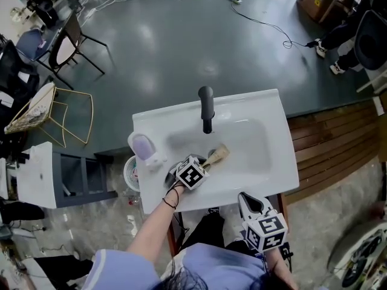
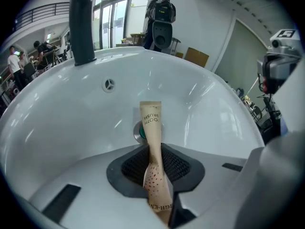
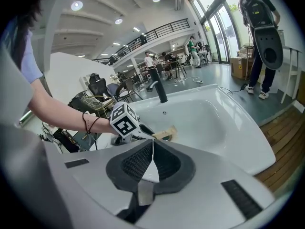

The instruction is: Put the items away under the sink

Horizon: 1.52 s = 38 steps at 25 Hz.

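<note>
The left gripper is inside the white sink, and its jaws are pressed on the lower end of a tan toothbrush packet. The packet stands out forward from the jaws, and its far end reaches over the drain in the middle of the basin, in front of the dark faucet. The right gripper hangs just outside the front edge of the sink, near its right corner, with its jaws closed together on nothing.

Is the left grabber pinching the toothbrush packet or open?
Shut on it: the left gripper clamps the toothbrush packet, jaws pressed against both sides.
</note>
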Motion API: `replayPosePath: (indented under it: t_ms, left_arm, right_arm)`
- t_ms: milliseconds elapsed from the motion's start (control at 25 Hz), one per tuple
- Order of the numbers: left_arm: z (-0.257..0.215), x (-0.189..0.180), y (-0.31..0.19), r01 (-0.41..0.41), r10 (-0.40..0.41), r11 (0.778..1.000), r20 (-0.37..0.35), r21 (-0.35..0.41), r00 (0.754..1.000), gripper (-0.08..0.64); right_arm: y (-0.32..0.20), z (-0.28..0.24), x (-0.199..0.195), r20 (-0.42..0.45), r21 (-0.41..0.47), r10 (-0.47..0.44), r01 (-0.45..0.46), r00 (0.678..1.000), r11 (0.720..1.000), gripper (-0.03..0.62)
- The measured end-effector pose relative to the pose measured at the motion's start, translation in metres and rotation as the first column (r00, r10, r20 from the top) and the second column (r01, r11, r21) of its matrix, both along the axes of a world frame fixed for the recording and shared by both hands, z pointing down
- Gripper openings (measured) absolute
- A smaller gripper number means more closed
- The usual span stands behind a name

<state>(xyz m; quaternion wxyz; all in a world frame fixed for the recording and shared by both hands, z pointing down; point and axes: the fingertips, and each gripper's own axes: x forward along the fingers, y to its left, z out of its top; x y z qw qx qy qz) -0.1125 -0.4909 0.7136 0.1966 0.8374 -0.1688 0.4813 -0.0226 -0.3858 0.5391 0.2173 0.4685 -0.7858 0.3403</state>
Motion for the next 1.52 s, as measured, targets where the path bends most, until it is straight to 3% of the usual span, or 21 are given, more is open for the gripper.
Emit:
replayPosePath:
  t_ms: [240,480,920,1520]
  left_arm:
    - [-0.043,0.010,0.008,0.076,-0.076,0.997,-0.093,0.003,0.993,0.075]
    - [-0.090,0.008,0.027,0.091,-0.080,0.993,-0.140,0.070,0.987,0.075]
    - [-0.161,0.007,0.095,0.188,-0.161,0.974,-0.203,0.124,0.966,0.075]
    - [-0.195,0.017,0.194,0.288,-0.241,0.944,-0.261,0.160,0.935,0.074]
  right_arm:
    - [0.011,-0.009,0.009,0.005,0.022,0.000,0.000,1.000,1.000,0.020]
    - [0.026,-0.019,0.012,0.009,0.056,-0.005,0.004,1.000,0.998,0.020]
    - [0.066,-0.043,0.018,0.022,0.116,-0.034,0.031,0.999,0.993,0.020]
    - [0.131,-0.061,0.028,0.028,0.182,-0.081,0.074,0.996,0.981,0.020]
